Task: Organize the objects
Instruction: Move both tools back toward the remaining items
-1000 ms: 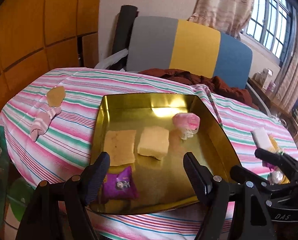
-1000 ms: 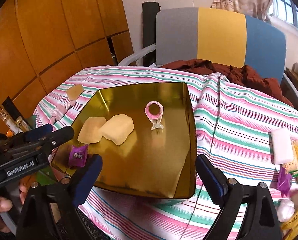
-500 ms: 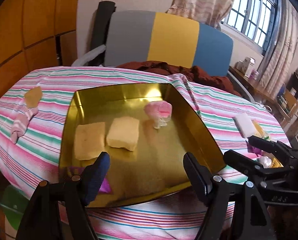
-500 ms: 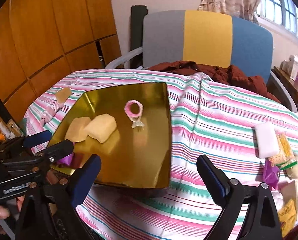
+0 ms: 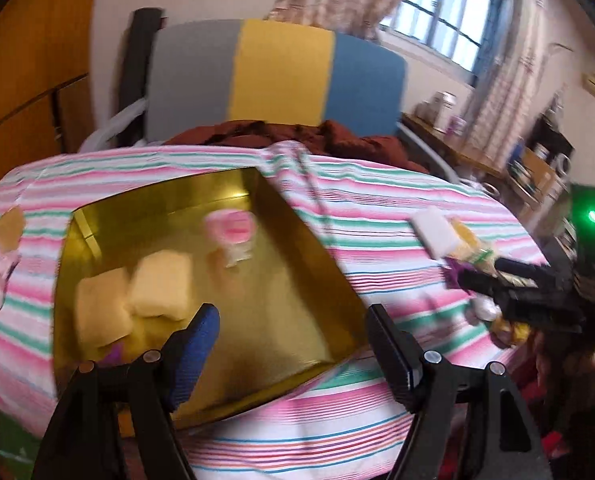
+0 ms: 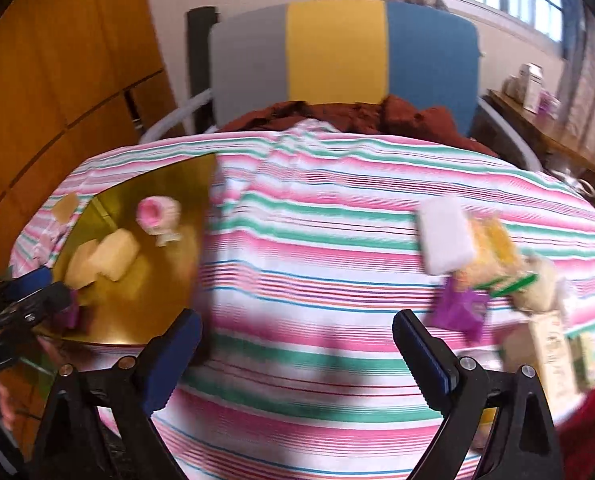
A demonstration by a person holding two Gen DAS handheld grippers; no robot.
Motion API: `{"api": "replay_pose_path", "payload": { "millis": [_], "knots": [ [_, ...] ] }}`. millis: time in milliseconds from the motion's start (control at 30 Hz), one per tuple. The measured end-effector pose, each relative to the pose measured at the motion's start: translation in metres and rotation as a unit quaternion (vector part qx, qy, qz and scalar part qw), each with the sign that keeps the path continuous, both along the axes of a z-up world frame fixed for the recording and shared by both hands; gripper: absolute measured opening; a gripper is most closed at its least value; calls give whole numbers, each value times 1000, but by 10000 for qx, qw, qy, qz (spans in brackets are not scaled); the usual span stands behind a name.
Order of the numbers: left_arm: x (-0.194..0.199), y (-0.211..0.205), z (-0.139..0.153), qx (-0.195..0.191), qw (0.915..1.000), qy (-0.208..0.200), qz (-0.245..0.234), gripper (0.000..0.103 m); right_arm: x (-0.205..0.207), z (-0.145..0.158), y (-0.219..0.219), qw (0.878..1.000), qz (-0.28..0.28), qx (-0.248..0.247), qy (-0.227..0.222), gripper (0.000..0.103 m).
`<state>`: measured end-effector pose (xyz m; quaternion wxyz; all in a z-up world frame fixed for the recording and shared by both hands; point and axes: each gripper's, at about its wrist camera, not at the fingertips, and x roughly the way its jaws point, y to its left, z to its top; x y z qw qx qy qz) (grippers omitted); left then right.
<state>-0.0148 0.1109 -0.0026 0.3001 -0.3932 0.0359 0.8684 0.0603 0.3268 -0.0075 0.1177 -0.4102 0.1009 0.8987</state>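
A gold tray lies on the striped tablecloth. It holds two yellow sponges, a pink roll and a purple packet. My left gripper is open and empty above the tray's near edge. My right gripper is open and empty over the cloth, to the right of the tray. A white block, a yellow snack bag and a purple packet lie at the right.
A sock and a tan piece lie left of the tray. A grey, yellow and blue chair with brown cloth stands behind the table. A small carton and a pale lump sit near the right edge.
Both grippers have swung to the right. The tray has slid toward the left of both views and the pile at the right is now nearer the right gripper. Both stay open.
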Motion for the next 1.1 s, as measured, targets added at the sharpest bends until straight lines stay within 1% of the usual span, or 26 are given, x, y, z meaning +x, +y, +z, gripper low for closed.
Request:
{"api": "replay_pose_path", "payload": {
  "millis": [133, 233, 300, 400, 467, 533, 567, 600, 667, 700, 767, 967, 1100],
  "knots": [
    [9, 38, 2, 40, 9979, -42, -643, 76, 13, 8, 44, 9987, -480, 105, -92, 97],
    [16, 72, 0, 77, 9923, -152, -1230, 76, 23, 15, 87, 9947, -1006, 131, -181, 97],
    [20, 89, -5, 60, 9889, -236, -1465, 74, 28, 17, 109, 9917, -1270, 76, -207, 100],
    [23, 119, -17, 13, 9823, -547, -1790, 68, 38, 13, 146, 9846, -1711, -169, -308, 100],
    [24, 139, -25, 30, 9771, -726, -2000, 66, 44, 8, 164, 9802, -1929, -303, -333, 100],
    [28, 159, -33, 34, 9698, -912, -2263, 64, 51, 3, 176, 9770, -2073, -436, -241, 100],
    [29, 166, -36, 66, 9669, -982, -2354, 60, 55, 1, 183, 9735, -2197, -600, -191, 100],
    [30, 174, -39, 93, 9636, -1063, -2451, 59, 59, -2, 189, 9706, -2262, -821, -73, 100],
    [30, 192, -48, 160, 9568, -1334, -2578, 58, 66, -10, 201, 9623, -2416, -1240, 184, 100],
    [30, 196, -50, 221, 9546, -1438, -2599, 58, 69, -12, 205, 9586, -2502, -1340, 232, 100],
    [27, 208, -57, 347, 9487, -1727, -2626, 58, 72, -11, 207, 9561, -2541, -1389, 451, 100],
    [26, 245, -72, 529, 9364, -2149, -2724, 58, 81, -4, 208, 9499, -2529, -1547, 993, 101],
    [24, 268, -84, 453, 9335, -2268, -2740, 58, 79, -4, 210, 9481, -2491, -1656, 1076, 101]
  ]
}}
